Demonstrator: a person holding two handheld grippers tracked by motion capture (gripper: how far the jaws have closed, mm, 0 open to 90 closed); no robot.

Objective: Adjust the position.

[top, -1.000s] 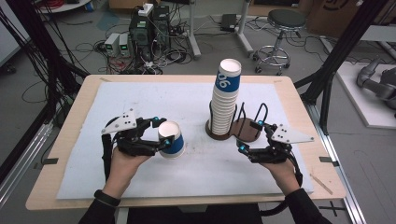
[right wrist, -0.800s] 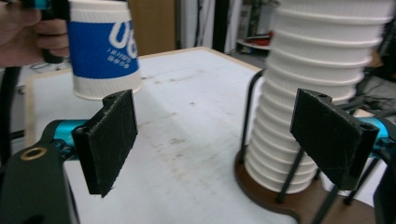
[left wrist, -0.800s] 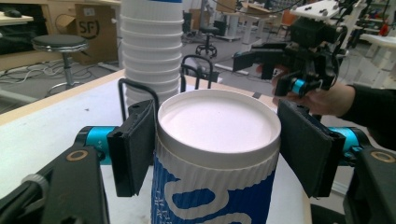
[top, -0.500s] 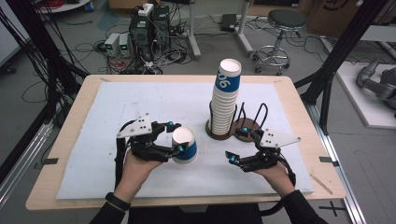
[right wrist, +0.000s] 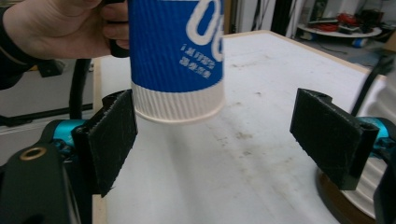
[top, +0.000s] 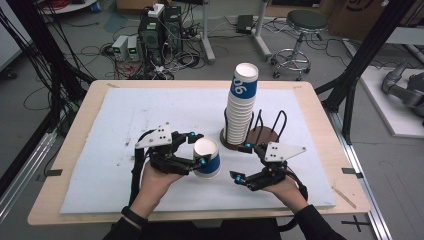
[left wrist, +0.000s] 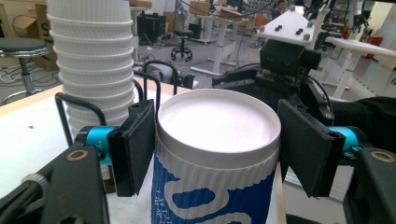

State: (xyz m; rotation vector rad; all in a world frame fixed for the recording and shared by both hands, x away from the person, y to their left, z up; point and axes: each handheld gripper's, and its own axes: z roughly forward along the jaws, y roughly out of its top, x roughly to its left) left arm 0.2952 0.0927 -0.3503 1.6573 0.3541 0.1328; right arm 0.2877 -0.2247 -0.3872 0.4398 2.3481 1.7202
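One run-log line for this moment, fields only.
left tongs: shut on paper cup, upside down, off mat | right tongs: open, empty, beside cup | cup stack: upright in holder

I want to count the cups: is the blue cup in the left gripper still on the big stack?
No, the blue cup is clamped in the left gripper, apart from the stack of cups.

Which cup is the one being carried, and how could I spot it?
Start at the tall stack of cups in the round wooden holder. In front of it, the left gripper holds one cup above the white mat. Blue with white writing, it alone is off the stack.
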